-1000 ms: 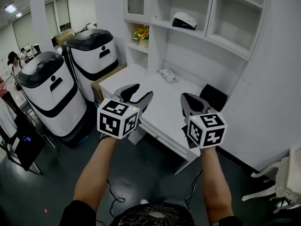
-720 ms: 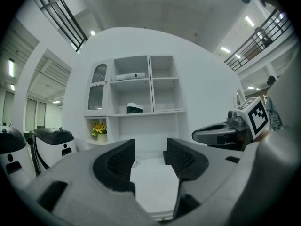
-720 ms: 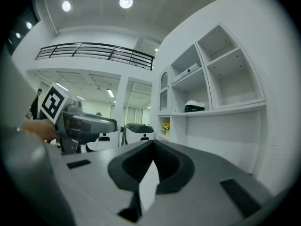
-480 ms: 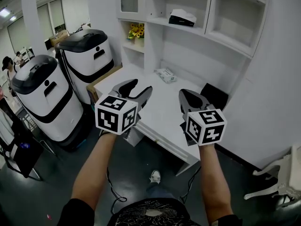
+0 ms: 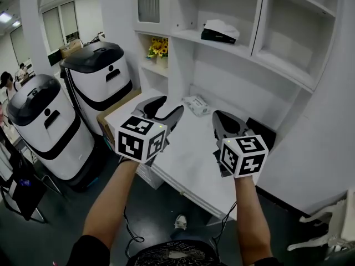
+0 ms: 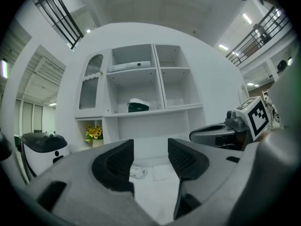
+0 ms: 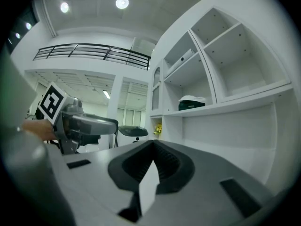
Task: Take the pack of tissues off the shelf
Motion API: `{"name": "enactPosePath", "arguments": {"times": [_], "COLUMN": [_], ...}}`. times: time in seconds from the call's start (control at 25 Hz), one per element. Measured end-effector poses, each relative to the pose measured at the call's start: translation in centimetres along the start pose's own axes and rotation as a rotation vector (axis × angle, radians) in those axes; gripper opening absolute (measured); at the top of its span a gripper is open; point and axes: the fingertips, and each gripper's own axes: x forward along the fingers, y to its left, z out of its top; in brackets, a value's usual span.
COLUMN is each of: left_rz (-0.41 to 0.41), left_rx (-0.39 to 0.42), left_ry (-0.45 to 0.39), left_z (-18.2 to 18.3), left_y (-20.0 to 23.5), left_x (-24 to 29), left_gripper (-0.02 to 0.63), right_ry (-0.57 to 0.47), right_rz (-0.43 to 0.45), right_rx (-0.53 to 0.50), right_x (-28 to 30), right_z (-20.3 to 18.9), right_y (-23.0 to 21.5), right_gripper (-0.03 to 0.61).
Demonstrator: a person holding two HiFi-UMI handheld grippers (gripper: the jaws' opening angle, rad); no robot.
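Observation:
The pack of tissues (image 5: 218, 32), a dark box with white tissue on top, sits on the middle shelf of the white wall unit, also seen in the left gripper view (image 6: 138, 105) and the right gripper view (image 7: 191, 102). A second flat white pack (image 5: 195, 105) lies on the desk below, seen between the left jaws (image 6: 138, 172) but far beyond them. My left gripper (image 5: 164, 110) is open and empty (image 6: 150, 159), held over the desk's front edge. My right gripper (image 5: 227, 121) is shut with nothing in it (image 7: 151, 147). Both are well short of the shelf.
The white desk (image 5: 183, 154) juts out under the shelf unit. A vase of sunflowers (image 5: 160, 47) stands in a low cubby at the left. Two white and black machines (image 5: 100, 76) (image 5: 41, 121) stand left of the desk. A person (image 5: 8, 85) is far left.
The view has come closer to the desk and shelf unit, which now looks larger. Both grippers stay held out in front, side by side.

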Motion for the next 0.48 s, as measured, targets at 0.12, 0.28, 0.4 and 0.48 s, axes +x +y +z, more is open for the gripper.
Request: {"name": "enactPosePath", "arguments": {"times": [0.12, 0.28, 0.4, 0.48], "left_rz": [-0.004, -0.018, -0.028, -0.036], "left_rx": [0.006, 0.022, 0.021, 0.021], "left_ry": [0.005, 0.004, -0.002, -0.004], "left_z": [0.4, 1.0, 1.3, 1.6], "left_y": [1.8, 3.5, 4.6, 5.2], "left_x": [3.9, 8.8, 12.1, 14.1], "left_gripper": [0.235, 0.235, 0.237, 0.249], "right_ry": [-0.001, -0.011, -0.007, -0.002], "right_rz": [0.005, 0.005, 0.007, 0.004], "right_rx": [0.002, 0.008, 0.0, -0.001], "right_x": [3.5, 7.6, 10.1, 11.4], "right_z": [0.3, 0.9, 0.9, 0.8], "right_y": [-2.5, -5.7, -7.6, -9.0], "right_gripper": [0.005, 0.005, 0.005, 0.005]}}
